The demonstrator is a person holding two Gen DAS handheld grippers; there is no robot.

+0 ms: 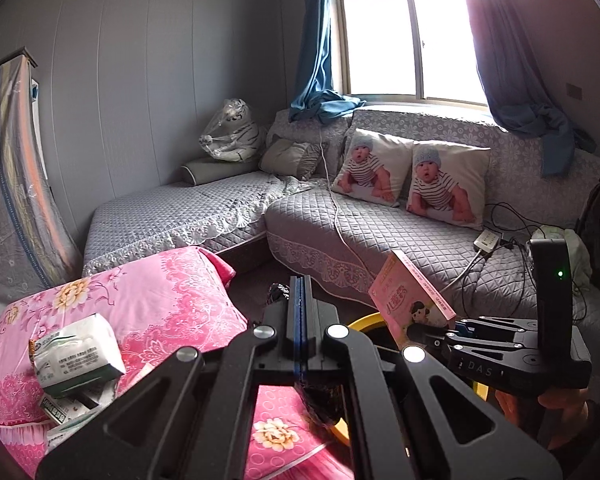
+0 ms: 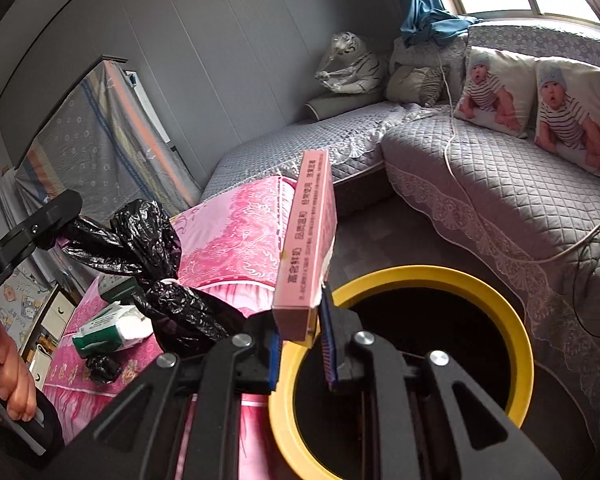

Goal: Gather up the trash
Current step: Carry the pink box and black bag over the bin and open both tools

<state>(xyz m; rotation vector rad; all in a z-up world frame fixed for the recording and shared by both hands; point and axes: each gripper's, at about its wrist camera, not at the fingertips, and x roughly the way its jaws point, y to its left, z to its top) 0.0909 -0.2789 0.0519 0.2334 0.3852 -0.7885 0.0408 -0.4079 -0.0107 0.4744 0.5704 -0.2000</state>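
The right gripper (image 2: 300, 344) grasps a pink box (image 2: 310, 248) above a yellow bin (image 2: 496, 292); releasing looks next. The left gripper (image 1: 300, 300) clenches a black bag (image 2: 152, 264).

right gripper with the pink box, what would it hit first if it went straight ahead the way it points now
Probably nothing close: the right gripper, shut on the flat pink cardboard box, points over the round yellow-rimmed bin. Beyond lies dark floor, then the grey quilted sofa. Depth is unclear.
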